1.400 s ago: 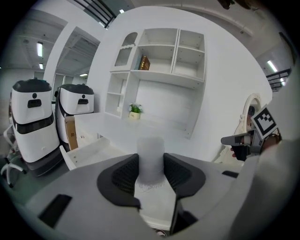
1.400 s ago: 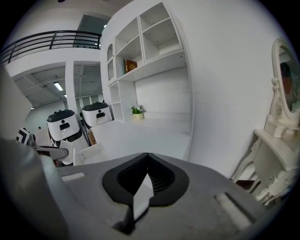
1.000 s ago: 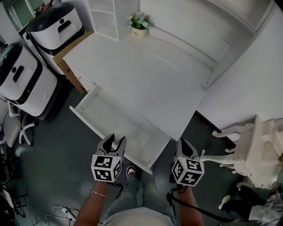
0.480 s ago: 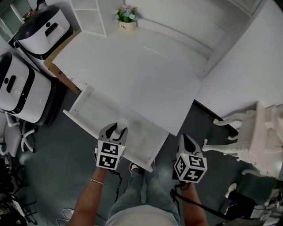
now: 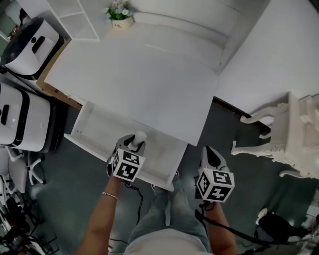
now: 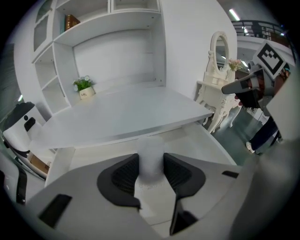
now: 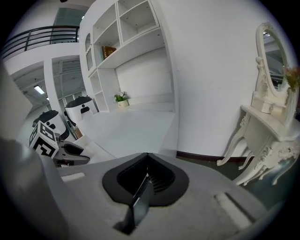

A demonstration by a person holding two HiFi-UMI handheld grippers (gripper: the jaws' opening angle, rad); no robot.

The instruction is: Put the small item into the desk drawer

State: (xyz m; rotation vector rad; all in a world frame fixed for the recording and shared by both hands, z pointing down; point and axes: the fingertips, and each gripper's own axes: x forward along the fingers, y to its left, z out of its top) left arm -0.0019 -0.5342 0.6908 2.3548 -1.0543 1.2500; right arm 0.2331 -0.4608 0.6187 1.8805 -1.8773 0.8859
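left gripper [image 5: 133, 143] clamped on small white cylindrical item [image 5: 141, 135], long axis along jaws | hangs over near edge of open white desk drawer [image 5: 102, 124] | right gripper [image 5: 209, 155] closed, empty, farther right

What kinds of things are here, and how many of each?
Handheld two-jaw tongs: 2
White-and-black rounded machines: 2
White desk with open drawer: 1
Small white rounded item, gripped: 1
Potted green plant: 1
White ornate dressing table: 1
Total: 8
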